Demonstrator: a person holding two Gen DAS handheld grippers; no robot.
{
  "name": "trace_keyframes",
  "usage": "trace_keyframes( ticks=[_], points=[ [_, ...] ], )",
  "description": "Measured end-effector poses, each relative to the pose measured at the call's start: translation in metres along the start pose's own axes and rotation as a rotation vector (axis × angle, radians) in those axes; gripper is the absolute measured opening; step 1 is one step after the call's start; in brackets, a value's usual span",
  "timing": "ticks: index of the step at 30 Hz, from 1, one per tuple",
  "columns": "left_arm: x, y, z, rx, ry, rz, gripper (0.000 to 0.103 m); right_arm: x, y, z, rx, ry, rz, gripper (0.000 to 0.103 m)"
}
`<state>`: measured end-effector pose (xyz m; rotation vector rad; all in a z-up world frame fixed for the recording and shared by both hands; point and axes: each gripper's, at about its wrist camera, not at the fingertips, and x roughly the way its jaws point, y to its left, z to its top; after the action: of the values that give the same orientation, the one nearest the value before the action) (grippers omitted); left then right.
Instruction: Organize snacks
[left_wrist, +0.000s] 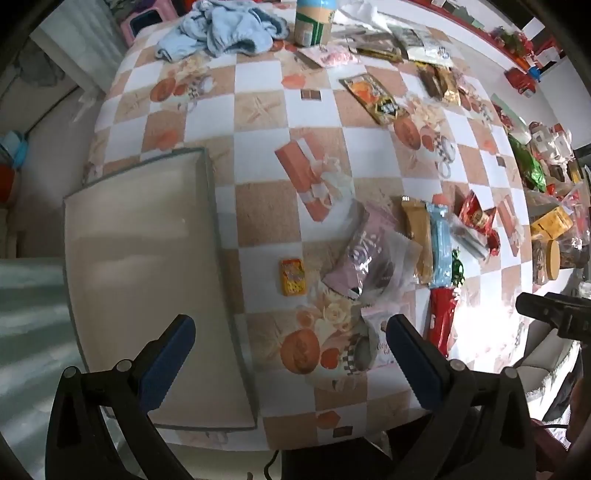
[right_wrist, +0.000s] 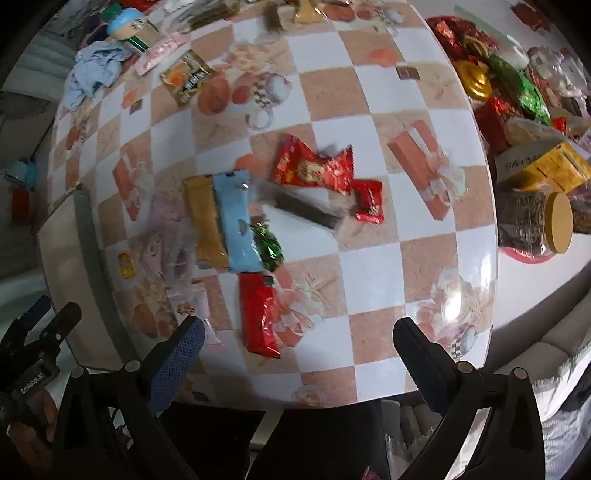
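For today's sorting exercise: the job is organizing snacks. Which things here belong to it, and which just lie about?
Belongs:
long red packet
light blue packet
gold packet
green candy
beige tray

Lying about:
blue cloth
seed jar

Left gripper (left_wrist: 290, 334): jaws spread wide, nothing between them; blue pads (left_wrist: 168, 363) face inward. Held low, pointing forward.

Right gripper (right_wrist: 297, 341): jaws likewise wide apart, empty; blue pads (right_wrist: 177, 365) visible on both fingers.

Each gripper shows at the edge of the other's view, so they sit side by side, apart.
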<state>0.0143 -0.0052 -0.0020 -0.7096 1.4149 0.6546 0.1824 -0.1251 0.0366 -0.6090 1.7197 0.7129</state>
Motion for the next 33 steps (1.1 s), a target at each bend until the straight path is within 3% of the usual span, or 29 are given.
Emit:
trace_keyframes(
  ticks=[3,7,19,21,25,33],
  points=[
    [0.005,-0.063,0.036,0.013,0.021,0.006,0.103,0.008,-0.004,-0.003,0.004,0.027,0.002,0.103],
    [0.012,-0.078,0.029,0.034,0.062,0.01,0.103,0.02,-0.009,-0.009,0.01,0.06,0.0,0.103],
    [0.054,-0.119,0.018,0.113,0.084,0.023,0.103,0.07,-0.007,-0.025,0.039,0.154,-0.005,0.103],
    [0.063,-0.126,0.017,0.109,0.072,0.032,0.103,0.085,-0.003,-0.017,0.029,0.098,-0.003,0.103],
    [0.081,-0.143,0.011,0.094,0.032,0.013,0.103,0.106,0.01,-0.019,0.01,0.094,-0.016,0.103],
    [0.116,-0.152,-0.003,0.06,0.058,0.006,0.103,0.153,0.036,-0.002,-0.013,0.083,-0.026,0.103]
  ],
)
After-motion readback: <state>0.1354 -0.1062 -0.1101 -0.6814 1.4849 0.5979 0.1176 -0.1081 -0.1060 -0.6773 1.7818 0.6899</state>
